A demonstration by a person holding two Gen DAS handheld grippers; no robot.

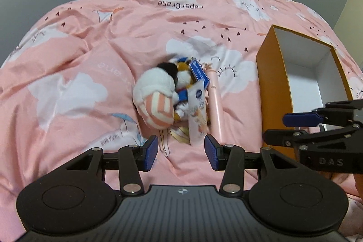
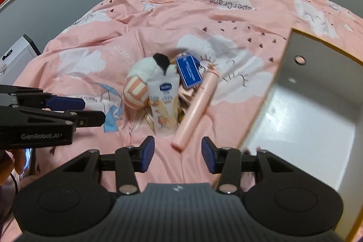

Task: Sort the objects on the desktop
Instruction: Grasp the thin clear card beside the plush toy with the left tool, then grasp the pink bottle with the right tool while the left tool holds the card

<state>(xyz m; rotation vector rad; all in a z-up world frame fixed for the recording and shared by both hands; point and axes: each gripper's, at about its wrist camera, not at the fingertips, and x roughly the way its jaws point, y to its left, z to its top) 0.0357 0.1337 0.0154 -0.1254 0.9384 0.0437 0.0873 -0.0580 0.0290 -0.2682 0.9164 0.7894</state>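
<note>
Approach step: my left claw point(image 1: 180, 152) released, nothing in it, over the bed point(image 1: 95, 42); plush toy point(image 1: 156, 99), lotion tube point(image 2: 163, 106), pink tube point(image 2: 197, 107) piled mid-bed, orange box point(image 1: 275, 83) right, empty; right claw point(image 2: 178, 153) released; next, grab one item, box it

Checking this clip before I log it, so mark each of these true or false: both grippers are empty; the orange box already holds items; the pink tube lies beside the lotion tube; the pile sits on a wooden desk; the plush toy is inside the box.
1. Both the left gripper and the right gripper are empty: true, jaws open, nothing between them.
2. The orange cardboard box with white inside holds items: false, the visible part is empty.
3. The slim pink cylindrical tube lies beside the white squeeze tube of lotion: true.
4. The pile sits on a wooden desk: false, on a pink cloud-print bedcover.
5. The white plush toy with a striped foot is inside the box: false, it lies on the bedcover.
</note>
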